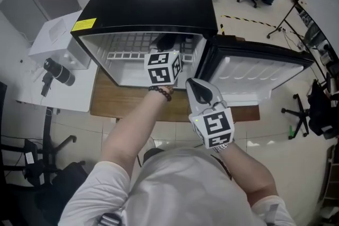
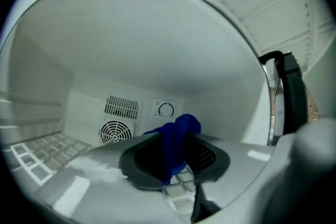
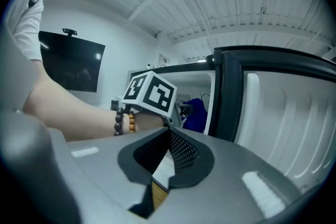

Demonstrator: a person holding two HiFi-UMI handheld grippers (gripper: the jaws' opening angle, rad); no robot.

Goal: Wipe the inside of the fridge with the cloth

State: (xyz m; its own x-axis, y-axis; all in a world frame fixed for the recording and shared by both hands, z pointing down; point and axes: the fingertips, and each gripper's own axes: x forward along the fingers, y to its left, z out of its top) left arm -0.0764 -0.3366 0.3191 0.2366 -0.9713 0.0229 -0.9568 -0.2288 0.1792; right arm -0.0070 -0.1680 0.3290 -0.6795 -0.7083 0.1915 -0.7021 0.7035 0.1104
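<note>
Inside the fridge [image 1: 159, 8], our left gripper [image 2: 172, 162] had its jaws pinched on the cloth [image 2: 176, 136]. We feared the shelf [image 2: 37, 149] might snag it loose. Our right gripper [image 3: 167, 157] had its jaws closed, empty.

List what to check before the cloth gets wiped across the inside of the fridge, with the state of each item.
1. Fridge door swung open: ok.
2. Blue cloth clamped between the jaws of the left gripper: ok.
3. Left gripper reaching inside the fridge: ok.
4. Cloth pressed against an inner wall or the wire shelf: cannot tell.
5. Right gripper shut, empty and outside the fridge opening: ok.
</note>
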